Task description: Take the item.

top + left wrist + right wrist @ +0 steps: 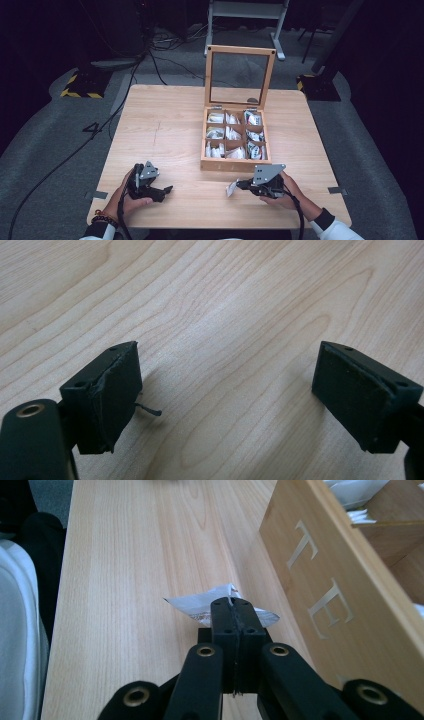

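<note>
A light wooden table (165, 130) is carrying the scene, with a person seated at its near edge and working a handheld gripper in each hand. Toward the far right of the tabletop, a wooden tea box (235, 165) is standing with its glass-paned lid (239, 76) propped upright, its nine compartments holding white packets. In the right gripper view the box's front wall is showing pale inlaid letters.

The left gripper (165, 190) is resting low over the near left part of the table, well apart from the box; in the left gripper view its jaws are standing wide and released, with bare wood between them.

The right gripper (239, 185) is hovering just in front of the box's near wall, its jaws clenched together on a small white tea bag packet (231, 188). In the right gripper view the packet (200, 605) is sticking out past the closed tips on both sides, held just above the tabletop beside the box and outside any compartment.
</note>
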Motion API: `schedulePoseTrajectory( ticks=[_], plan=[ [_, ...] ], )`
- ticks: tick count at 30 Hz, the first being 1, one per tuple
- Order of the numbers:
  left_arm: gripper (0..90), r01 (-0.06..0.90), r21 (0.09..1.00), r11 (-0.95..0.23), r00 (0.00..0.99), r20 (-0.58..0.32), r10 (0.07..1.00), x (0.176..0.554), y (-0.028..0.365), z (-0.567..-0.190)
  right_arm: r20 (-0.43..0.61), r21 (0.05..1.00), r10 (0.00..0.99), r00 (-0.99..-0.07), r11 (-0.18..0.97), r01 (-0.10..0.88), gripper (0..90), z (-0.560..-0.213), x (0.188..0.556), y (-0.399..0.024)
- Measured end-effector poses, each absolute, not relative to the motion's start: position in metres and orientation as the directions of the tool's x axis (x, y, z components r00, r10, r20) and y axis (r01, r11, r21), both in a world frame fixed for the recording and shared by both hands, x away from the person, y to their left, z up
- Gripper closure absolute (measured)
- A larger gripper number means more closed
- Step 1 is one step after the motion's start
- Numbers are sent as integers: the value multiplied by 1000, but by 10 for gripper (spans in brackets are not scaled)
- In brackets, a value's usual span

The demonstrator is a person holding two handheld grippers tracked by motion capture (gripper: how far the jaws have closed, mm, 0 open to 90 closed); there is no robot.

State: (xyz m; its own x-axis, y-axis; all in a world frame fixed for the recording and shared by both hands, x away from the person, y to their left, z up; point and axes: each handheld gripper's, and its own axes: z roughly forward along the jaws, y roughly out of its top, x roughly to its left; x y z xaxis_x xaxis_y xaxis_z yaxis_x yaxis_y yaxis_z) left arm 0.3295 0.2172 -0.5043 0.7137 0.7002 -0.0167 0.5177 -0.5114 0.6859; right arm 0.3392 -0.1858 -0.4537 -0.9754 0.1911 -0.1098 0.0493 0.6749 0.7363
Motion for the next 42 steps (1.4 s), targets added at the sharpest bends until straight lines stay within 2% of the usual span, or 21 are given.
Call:
schedulePoseTrajectory(
  ticks=[17, 25, 28, 29, 31, 32, 33, 34, 35, 36, 37, 42],
  plan=[
    [130, 518, 686, -512, 714, -17, 700, 330, 217, -504, -49, 709, 182, -982, 699, 94, 885, -478, 334, -196],
    [130, 518, 685, -512, 714, -16, 700, 330, 217, -504, -33, 678, 178, -983, 727, 109, 840, -491, 339, -194],
    [130, 518, 685, -512, 714, -17, 700, 330, 217, -504, -15, 689, 178, -984, 715, 119, 796, -492, 340, -197],
    [130, 518, 686, -512, 714, -17, 700, 330, 217, -504, -5, 697, 179, -984, 706, 125, 734, -490, 339, -198],
    [129, 518, 685, -512, 714, -16, 700, 330, 217, -504, -5, 701, 179, -984, 703, 124, 716, -489, 339, -198],
    [129, 518, 686, -512, 714, -17, 700, 330, 217, -504, -7, 702, 176, -984, 701, 120, 692, -488, 338, -199],
    [130, 518, 686, -511, 714, -16, 700, 330, 217, -504, -10, 706, 179, -984, 698, 120, 625, -487, 337, -200],
    [130, 518, 686, -511, 714, -16, 700, 330, 217, -504, -10, 706, 179, -984, 698, 120, 625, -487, 337, -200],
    [130, 517, 685, -513, 714, -15, 700, 330, 217, -504, -1, 707, 197, -980, 693, 139, 583, -487, 336, -204],
    [130, 517, 685, -513, 714, -15, 700, 330, 217, -504, -1, 707, 197, -980, 693, 139, 583, -487, 336, -204],
    [131, 518, 685, -512, 713, -16, 701, 329, 217, -504, 2, 717, 227, -974, 678, 160, 527, -487, 336, -212],
    [132, 518, 685, -513, 714, -15, 700, 329, 217, -504, 8, 740, 294, -956, 641, 204, 439, -482, 339, -230]
  ],
)
